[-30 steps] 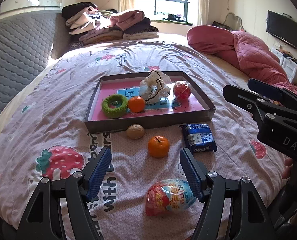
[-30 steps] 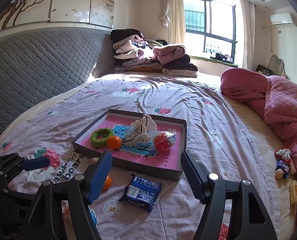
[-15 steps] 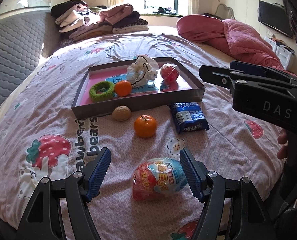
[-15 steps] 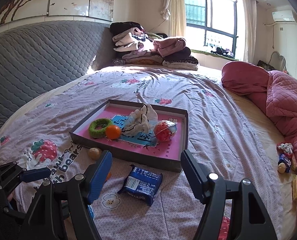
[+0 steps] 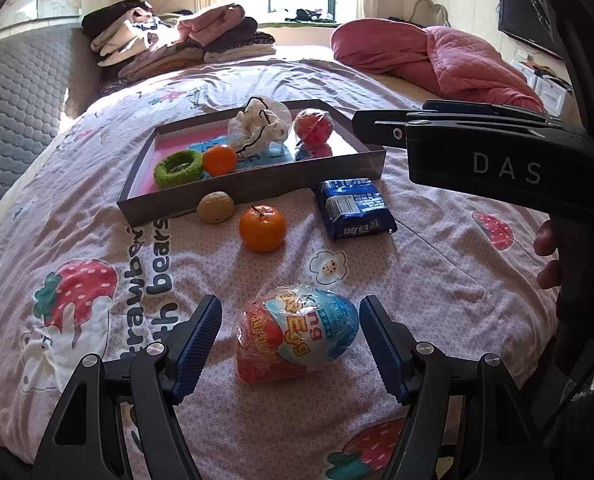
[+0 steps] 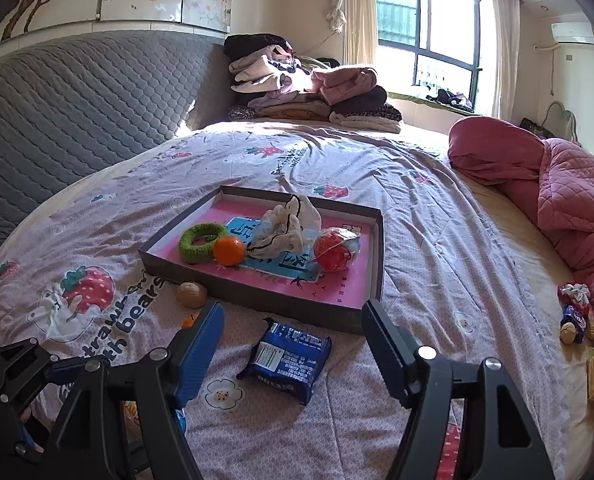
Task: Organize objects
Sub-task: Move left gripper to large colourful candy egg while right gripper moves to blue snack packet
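A wrapped toy egg [image 5: 297, 332] lies on the bedspread between the fingers of my open left gripper [image 5: 291, 344]; the pads stand clear of it on both sides. Beyond it lie an orange [image 5: 263, 227], a walnut [image 5: 215, 208] and a blue snack pack [image 5: 353, 208]. The grey tray [image 5: 253, 196] holds a green ring [image 5: 178, 167], a second orange [image 5: 219, 159], a white cloth bag [image 5: 259, 128] and a red ball [image 5: 313, 128]. My right gripper [image 6: 293, 344] hovers open above the blue pack [image 6: 287, 360], holding nothing.
Folded clothes [image 6: 305, 88] are stacked at the head of the bed. A pink quilt [image 6: 557, 192] is bunched on the right, with small snacks [image 6: 575, 316] beside it. The grey padded headboard [image 6: 77, 108] runs along the left.
My left gripper has moved down and forward, so the toy egg now sits between its fingers. The right gripper has barely shifted.
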Demonstrator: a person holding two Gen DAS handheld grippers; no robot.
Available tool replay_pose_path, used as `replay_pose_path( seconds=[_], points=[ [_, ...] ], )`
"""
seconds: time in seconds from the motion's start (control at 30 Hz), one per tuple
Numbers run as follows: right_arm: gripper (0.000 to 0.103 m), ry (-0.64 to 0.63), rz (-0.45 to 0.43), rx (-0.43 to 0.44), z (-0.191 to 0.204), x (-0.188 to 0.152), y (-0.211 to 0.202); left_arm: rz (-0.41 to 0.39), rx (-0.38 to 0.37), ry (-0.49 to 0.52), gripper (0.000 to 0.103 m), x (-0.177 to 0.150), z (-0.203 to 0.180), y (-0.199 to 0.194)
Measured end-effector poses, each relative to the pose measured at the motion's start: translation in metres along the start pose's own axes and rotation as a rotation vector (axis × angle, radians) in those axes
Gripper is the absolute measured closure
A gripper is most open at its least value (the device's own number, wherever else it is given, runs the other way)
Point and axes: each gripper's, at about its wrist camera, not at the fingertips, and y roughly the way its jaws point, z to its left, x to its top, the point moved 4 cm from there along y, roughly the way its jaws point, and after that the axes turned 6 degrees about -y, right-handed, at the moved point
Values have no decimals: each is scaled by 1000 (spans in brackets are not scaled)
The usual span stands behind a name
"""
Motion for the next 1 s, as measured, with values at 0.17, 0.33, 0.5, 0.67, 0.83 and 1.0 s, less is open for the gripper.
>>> replay_pose_path(
  seconds=[0.17, 0.33, 0.5, 0.67, 0.83, 1.0],
  points=[
    [32, -9, 11, 4, 2, -2, 3, 18, -7, 1, 30, -3, 0, 6],
    [32, -13, 26, 7, 3, -5, 7, 25, -11, -1, 30, -5, 0, 11],
    [32, -14, 46, 10, 5, -10, 14, 28, -13, -2, 30, -7, 1, 14],
    [32, -13, 71, 13, 6, -16, 22, 32, -17, -4, 30, -9, 2, 17],
    [32, -13, 100, 6, 6, -22, 34, 26, -25, -18, 30, -8, 6, 20],
    [32, -8, 128, -1, 5, -30, 47, 16, -51, -39, 29, -4, 10, 22]
  ],
)
